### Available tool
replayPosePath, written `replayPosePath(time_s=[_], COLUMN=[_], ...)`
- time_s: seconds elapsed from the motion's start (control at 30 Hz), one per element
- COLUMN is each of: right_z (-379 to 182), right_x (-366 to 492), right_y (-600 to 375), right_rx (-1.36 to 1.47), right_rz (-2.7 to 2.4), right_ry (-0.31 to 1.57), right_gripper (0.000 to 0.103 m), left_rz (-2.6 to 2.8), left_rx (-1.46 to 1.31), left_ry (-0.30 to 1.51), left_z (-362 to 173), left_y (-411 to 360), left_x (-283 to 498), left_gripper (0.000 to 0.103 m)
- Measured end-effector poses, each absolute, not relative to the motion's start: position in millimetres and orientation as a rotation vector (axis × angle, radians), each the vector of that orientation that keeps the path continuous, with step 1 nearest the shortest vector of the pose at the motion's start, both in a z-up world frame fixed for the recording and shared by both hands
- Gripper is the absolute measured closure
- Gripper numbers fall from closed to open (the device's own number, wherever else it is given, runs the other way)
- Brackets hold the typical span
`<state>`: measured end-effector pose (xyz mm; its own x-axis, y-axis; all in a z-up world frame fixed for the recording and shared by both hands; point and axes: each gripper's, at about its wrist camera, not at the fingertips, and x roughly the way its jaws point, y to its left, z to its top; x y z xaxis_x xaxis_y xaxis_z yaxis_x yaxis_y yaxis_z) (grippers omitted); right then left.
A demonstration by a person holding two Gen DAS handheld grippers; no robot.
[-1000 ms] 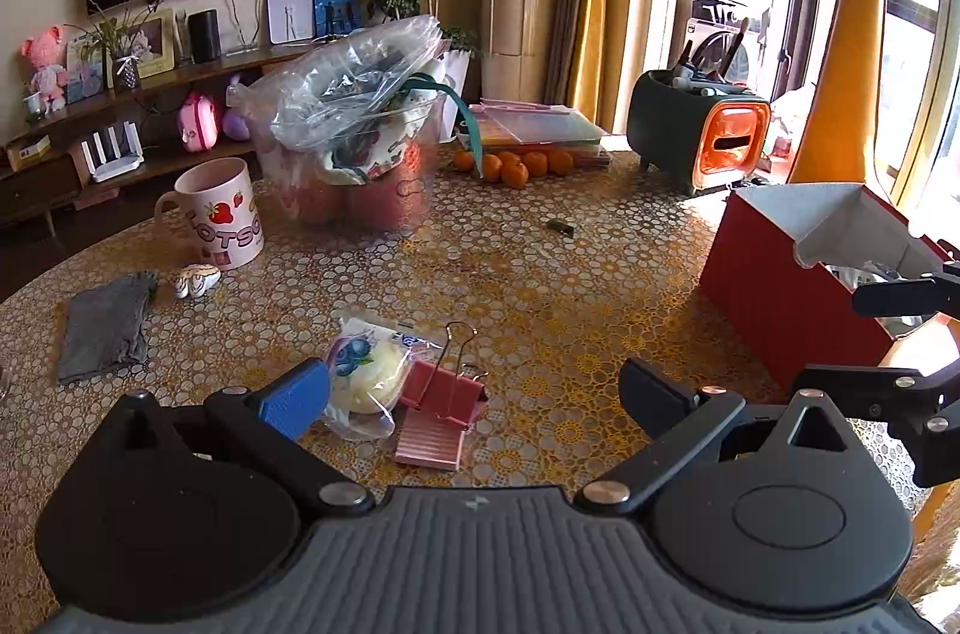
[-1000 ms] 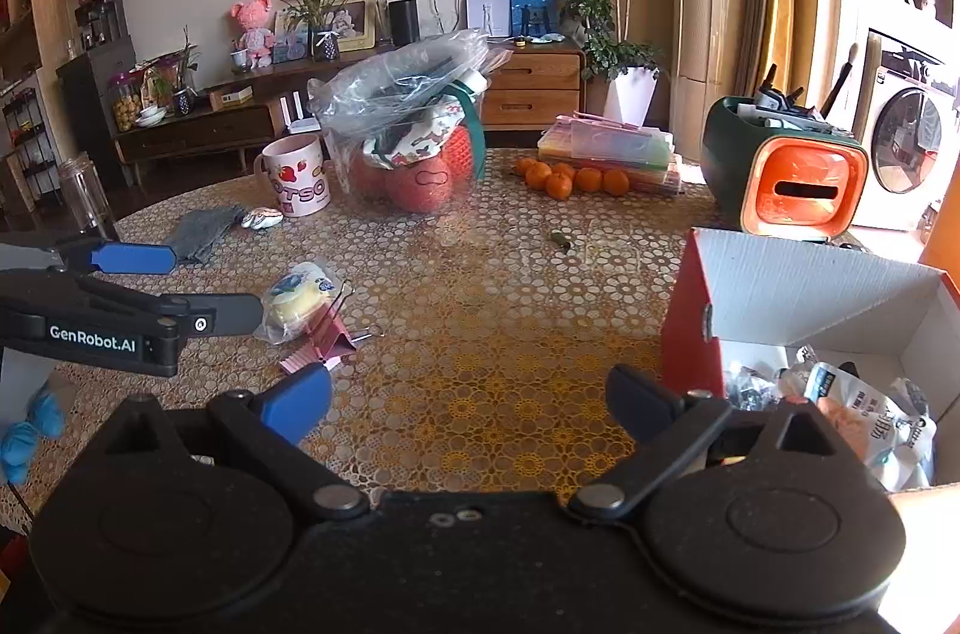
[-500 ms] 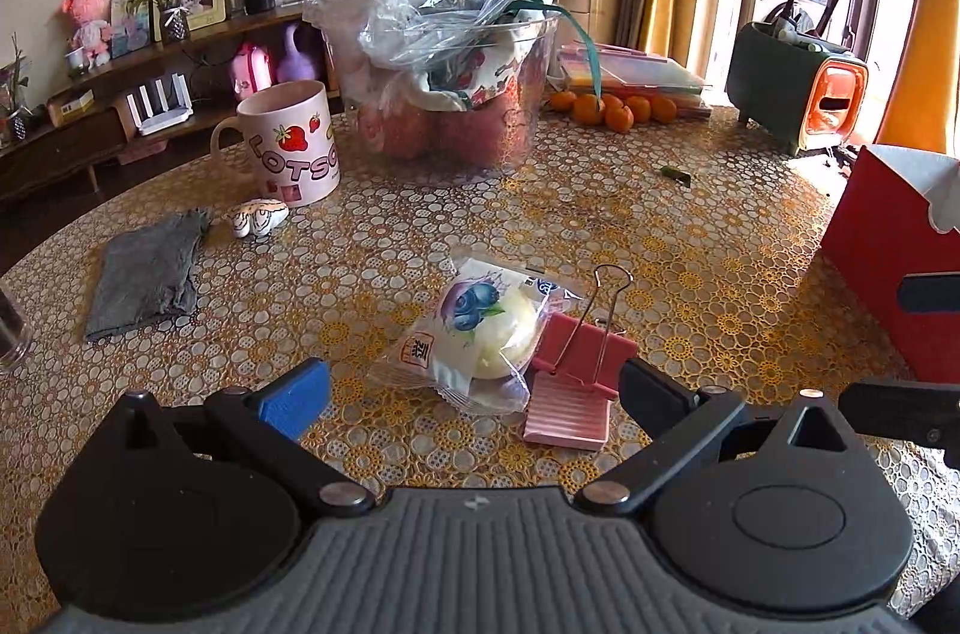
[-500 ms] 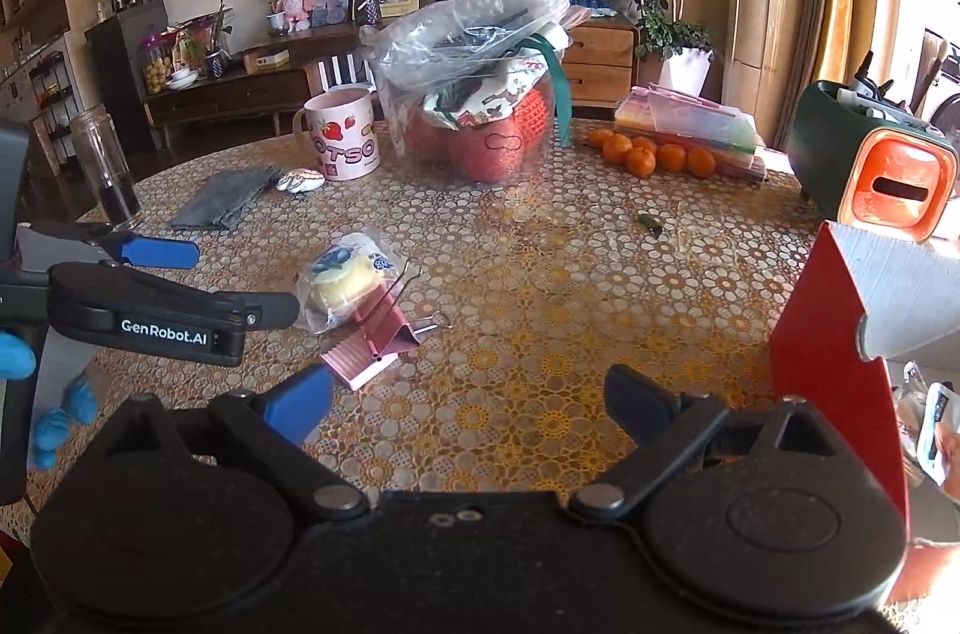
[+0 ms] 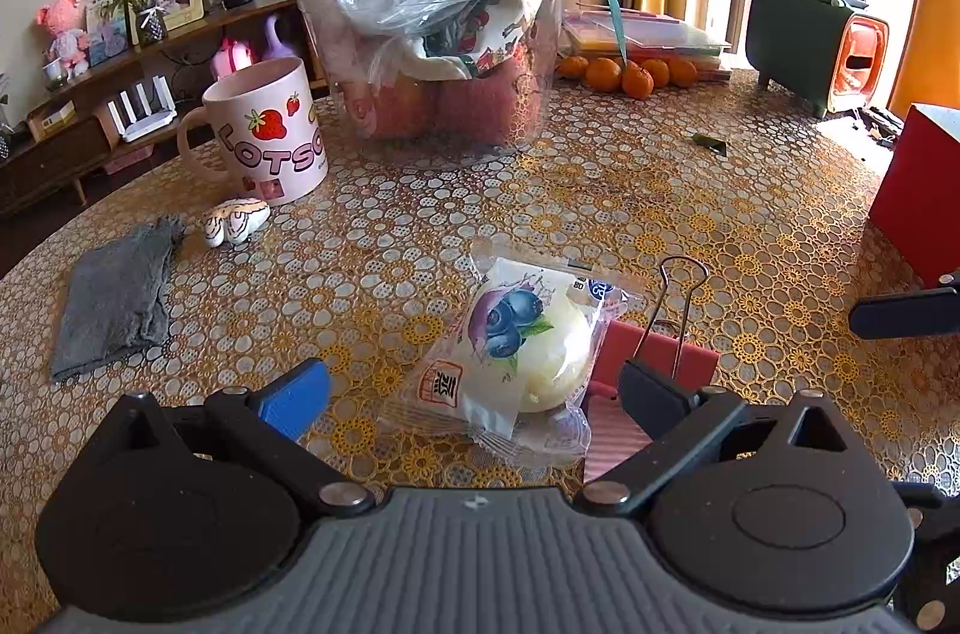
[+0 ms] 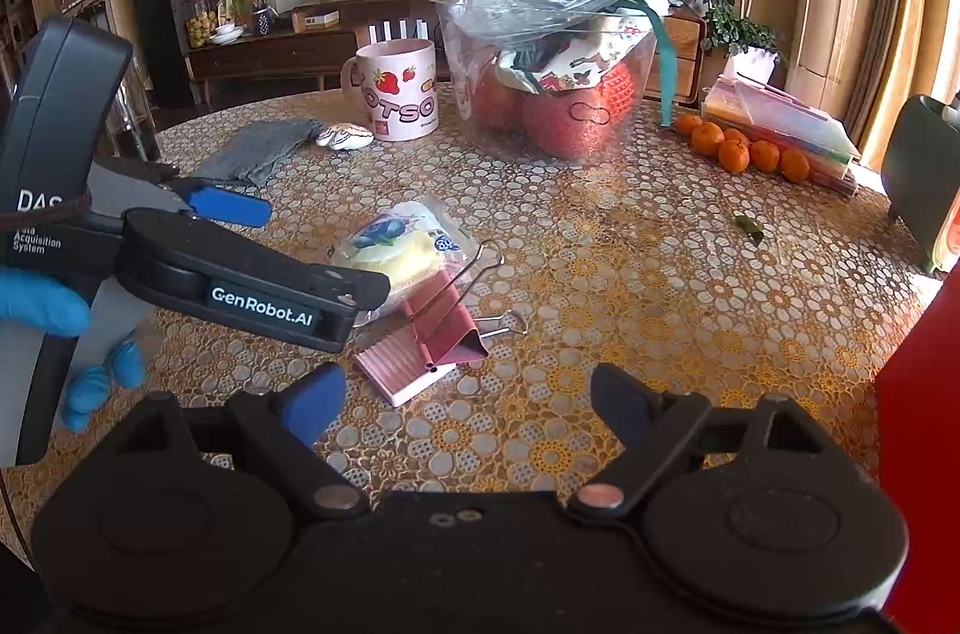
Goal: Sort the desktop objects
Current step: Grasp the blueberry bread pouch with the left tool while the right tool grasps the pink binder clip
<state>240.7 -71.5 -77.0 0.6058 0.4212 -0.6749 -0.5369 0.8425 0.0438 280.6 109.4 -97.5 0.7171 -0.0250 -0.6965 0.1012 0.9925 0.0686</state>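
A wrapped blueberry pastry (image 5: 516, 352) lies on the patterned table, with a pink binder clip (image 5: 654, 364) against its right side. My left gripper (image 5: 474, 397) is open, low over the table, its fingers either side of the pastry's near end. The right wrist view shows the pastry (image 6: 399, 244), the clip (image 6: 438, 334) and the left gripper (image 6: 312, 250) reaching in from the left. My right gripper (image 6: 468, 403) is open and empty, just in front of the clip. The red box (image 5: 912, 196) stands at the right.
Behind stand a pink strawberry mug (image 5: 270, 136), a clear tub with a plastic bag (image 5: 444, 34), oranges (image 5: 624, 73) and a green-orange holder (image 5: 816, 40). A grey cloth (image 5: 114, 298) and a small shell-like trinket (image 5: 234, 220) lie at left. The red box wall (image 6: 924, 424) is close at right.
My left gripper has moved forward and down until the pastry sits between its open fingers. My right gripper has swung left, away from the red box, toward the clip.
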Motion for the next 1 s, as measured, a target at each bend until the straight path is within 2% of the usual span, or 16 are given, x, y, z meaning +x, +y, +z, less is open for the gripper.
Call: replayPosePath(time_s=[0.33,0.7,0.73,0.83,0.9,1.0], right_z=[-95.3,-108.5,-109.2,-109.8,-109.2,-108.5], right_x=[263.2,280.9,282.1,283.7,284.5,286.0], right_y=[-50.1,-30.7,-29.8,-29.2,-31.3,-37.0], right_rx=[-0.254,-0.292,-0.289,-0.281,-0.266,-0.235], right_rz=[0.596,0.663,0.672,0.687,0.699,0.714], right_ry=[0.736,0.74,0.743,0.74,0.739,0.74], right_gripper=[0.02,0.037,0.04,0.043,0.045,0.046], left_rz=[-0.105,-0.158,-0.164,-0.186,-0.204,-0.212], left_rx=[0.135,0.089,0.082,0.048,0.029,0.026], left_ry=[0.782,0.791,0.79,0.794,0.802,0.803], left_z=[-111.0,-117.6,-117.9,-117.9,-118.6,-120.6], left_y=[110.4,115.4,116.0,118.7,120.5,121.1], left_x=[304.7,319.9,320.8,322.3,323.1,321.6], left_gripper=[0.0,0.001,0.002,0.013,0.028,0.031])
